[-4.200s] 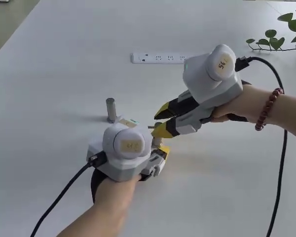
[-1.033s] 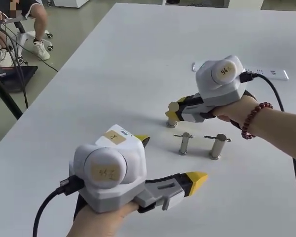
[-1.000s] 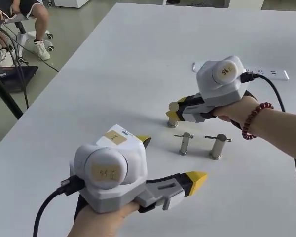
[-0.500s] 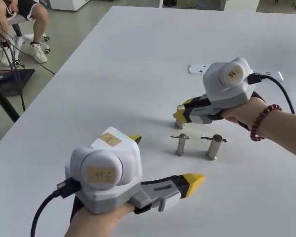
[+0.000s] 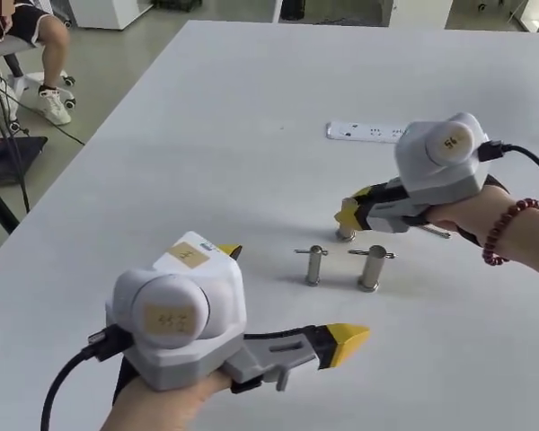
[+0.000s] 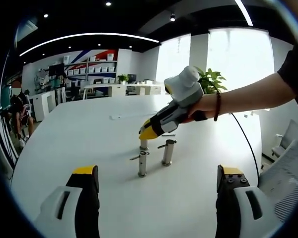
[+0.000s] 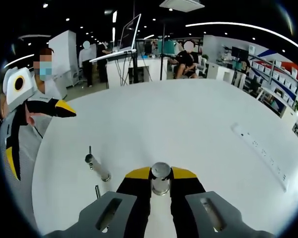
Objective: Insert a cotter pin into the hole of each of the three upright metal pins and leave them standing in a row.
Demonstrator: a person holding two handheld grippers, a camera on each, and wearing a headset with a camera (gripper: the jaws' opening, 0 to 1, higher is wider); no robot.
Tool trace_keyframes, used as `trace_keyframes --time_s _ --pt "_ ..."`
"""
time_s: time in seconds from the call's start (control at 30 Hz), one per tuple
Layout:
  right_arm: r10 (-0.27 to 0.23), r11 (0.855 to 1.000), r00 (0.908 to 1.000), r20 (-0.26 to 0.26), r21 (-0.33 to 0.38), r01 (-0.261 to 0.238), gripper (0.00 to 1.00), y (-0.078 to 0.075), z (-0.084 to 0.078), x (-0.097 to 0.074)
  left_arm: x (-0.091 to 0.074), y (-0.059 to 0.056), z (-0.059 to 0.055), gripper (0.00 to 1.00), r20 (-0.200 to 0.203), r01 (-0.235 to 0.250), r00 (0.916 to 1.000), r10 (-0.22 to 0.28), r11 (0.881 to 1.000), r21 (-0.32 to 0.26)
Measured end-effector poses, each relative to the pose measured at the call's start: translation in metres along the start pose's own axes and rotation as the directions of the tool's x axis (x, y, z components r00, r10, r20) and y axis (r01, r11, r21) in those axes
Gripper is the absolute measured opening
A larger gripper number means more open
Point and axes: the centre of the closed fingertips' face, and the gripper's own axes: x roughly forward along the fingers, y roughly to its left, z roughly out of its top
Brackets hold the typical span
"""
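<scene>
Two upright metal pins (image 5: 313,265) (image 5: 371,268) stand side by side on the white table, each with a cotter pin through its top. Just behind them is a third upright metal pin (image 5: 345,233), with my right gripper (image 5: 349,216) shut on its top. In the right gripper view its round head (image 7: 161,176) sits between the yellow jaws; any cotter pin in it is hidden. My left gripper (image 5: 287,294) is held wide open nearer to me, holding nothing. In the left gripper view, all three pins (image 6: 143,163) (image 6: 168,152) (image 6: 144,145) stand ahead of it.
A white power strip (image 5: 368,133) lies on the table (image 5: 207,135) behind the pins. A black cable (image 5: 525,162) trails from the right gripper. People sit and stand beyond the table's left edge.
Since 4.2 s ago my left gripper has left the pin it held, drawn back towards me and opened. My right gripper has closed on the third pin, which over the last second has shifted right behind the other two.
</scene>
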Motion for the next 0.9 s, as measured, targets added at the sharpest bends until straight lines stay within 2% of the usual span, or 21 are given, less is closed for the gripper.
trace_keyframes --time_s 0.2,0.33,0.47,0.53,0.9 --pt "-0.015 1.0 0.9999 -0.009 0.017 0.015 0.08 -0.001 -0.012 -0.018 -0.003 0.0 0.001 0.99 -0.002 0.001 1.0 -0.001 1.0 0.0" --pt "-0.018 1.0 0.9997 -0.016 0.024 0.019 0.08 -0.007 -0.021 -0.026 -0.004 -0.002 0.0 0.99 -0.005 0.006 1.0 -0.006 1.0 0.004" --pt "-0.024 0.999 0.9995 -0.022 0.034 0.025 0.08 -0.007 -0.03 -0.037 -0.007 -0.007 0.001 0.99 -0.009 0.022 0.9997 -0.022 1.0 0.017" --pt "-0.03 0.999 0.9992 -0.027 0.038 0.031 0.08 -0.011 -0.037 -0.043 -0.008 -0.009 0.001 0.99 -0.007 0.029 0.9996 -0.028 0.999 0.02" --pt "-0.038 0.998 0.9985 -0.041 0.054 0.04 0.08 -0.002 -0.056 -0.072 -0.013 -0.012 0.005 0.99 -0.004 0.038 0.9993 -0.038 0.998 0.04"
